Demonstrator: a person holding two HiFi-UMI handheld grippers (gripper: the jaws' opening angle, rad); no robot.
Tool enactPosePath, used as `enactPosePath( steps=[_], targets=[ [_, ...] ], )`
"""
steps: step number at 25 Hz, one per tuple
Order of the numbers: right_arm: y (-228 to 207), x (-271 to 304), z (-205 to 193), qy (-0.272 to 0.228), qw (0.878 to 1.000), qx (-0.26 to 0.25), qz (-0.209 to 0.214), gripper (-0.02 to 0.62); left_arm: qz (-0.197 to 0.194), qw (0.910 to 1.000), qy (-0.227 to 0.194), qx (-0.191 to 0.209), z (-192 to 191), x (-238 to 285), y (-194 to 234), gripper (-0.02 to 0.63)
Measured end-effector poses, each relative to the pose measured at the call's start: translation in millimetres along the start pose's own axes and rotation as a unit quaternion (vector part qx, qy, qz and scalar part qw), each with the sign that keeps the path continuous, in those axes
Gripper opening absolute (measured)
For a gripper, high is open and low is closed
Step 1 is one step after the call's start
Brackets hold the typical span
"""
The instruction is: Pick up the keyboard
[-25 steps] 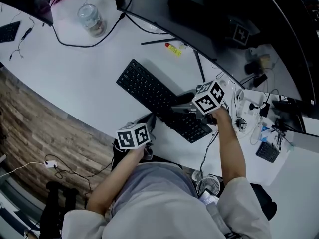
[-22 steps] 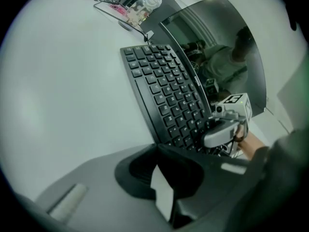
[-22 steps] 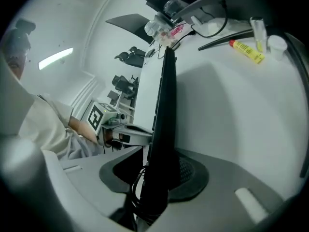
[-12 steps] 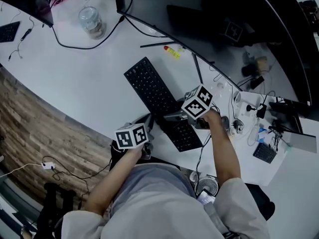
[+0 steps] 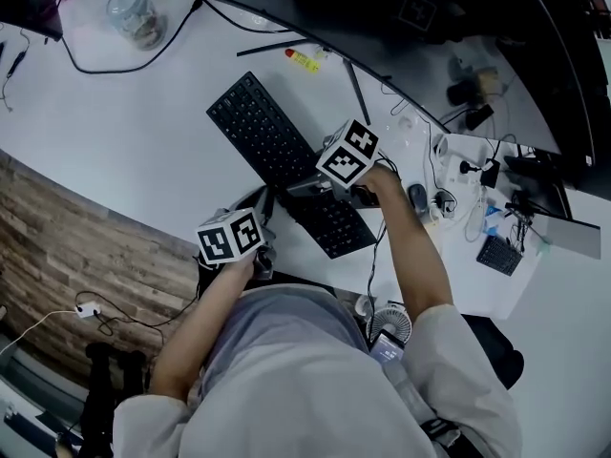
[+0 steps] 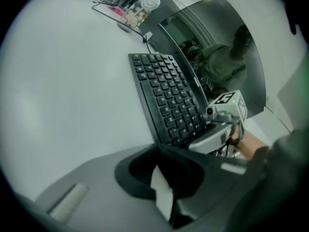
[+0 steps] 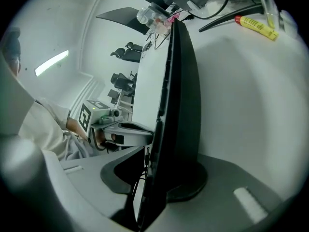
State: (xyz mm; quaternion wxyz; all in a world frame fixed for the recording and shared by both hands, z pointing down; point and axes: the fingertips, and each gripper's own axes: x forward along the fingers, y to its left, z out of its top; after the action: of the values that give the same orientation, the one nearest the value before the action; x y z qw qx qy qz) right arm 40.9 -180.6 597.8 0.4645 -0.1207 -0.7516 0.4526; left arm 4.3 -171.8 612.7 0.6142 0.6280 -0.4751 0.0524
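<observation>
Since the earlier view, the right gripper [image 5: 304, 189] has slid further in over the long, flat black plastic keyboard [image 5: 253, 132], and its jaws have just been closing on it. The keyboard lies slantwise on the curved white desk [image 5: 143, 160], one end pointing away from the person and the other near the desk's front edge. The right gripper clamps the keyboard towards that near end, one jaw above and one below. The clamped part seems slightly raised. No view shows whether the far end has left the desk.

The left gripper [image 5: 260, 216] rests at the desk's front edge just beside the keyboard, its jaws drawn together on nothing.

Further out, a clear glass jar [image 5: 134, 15] and a small yellow tube [image 5: 304, 60] sit well apart from the keyboard. A thin dark cable [image 5: 372, 270] hangs off the desk edge near the right hand.

The likely trouble is the one-sided hold. Because the grip sits off-centre, the long free end may droop, twist in the jaws and slip. A trailing cord could also snag and tug the keyboard loose.
</observation>
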Motion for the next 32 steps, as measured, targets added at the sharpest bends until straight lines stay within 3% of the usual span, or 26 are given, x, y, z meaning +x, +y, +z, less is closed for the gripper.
enactPosePath(
  steps=[5,15,24,32],
  targets=[
    [-4,1,1,-0.01,1.0,0.01,-0.007,0.094,-0.001,1.0,0.0,0.001,-2,0,-1,0.0],
    [-3,2,-1,-0.015,0.999,0.031,-0.013,0.08,-0.011,0.9998,0.016,-0.002,-4,0,0,0.0],
    [10,2,-1,-0.053,0.998,0.045,-0.007,0.075,-0.042,0.9989,0.017,-0.012,-3,-13,-3,0.0],
    [28,-5,-1,-0.091,0.995,0.048,0.0,0.075,-0.055,0.9983,0.019,0.005,-1,-30,-11,0.0]
  ],
)
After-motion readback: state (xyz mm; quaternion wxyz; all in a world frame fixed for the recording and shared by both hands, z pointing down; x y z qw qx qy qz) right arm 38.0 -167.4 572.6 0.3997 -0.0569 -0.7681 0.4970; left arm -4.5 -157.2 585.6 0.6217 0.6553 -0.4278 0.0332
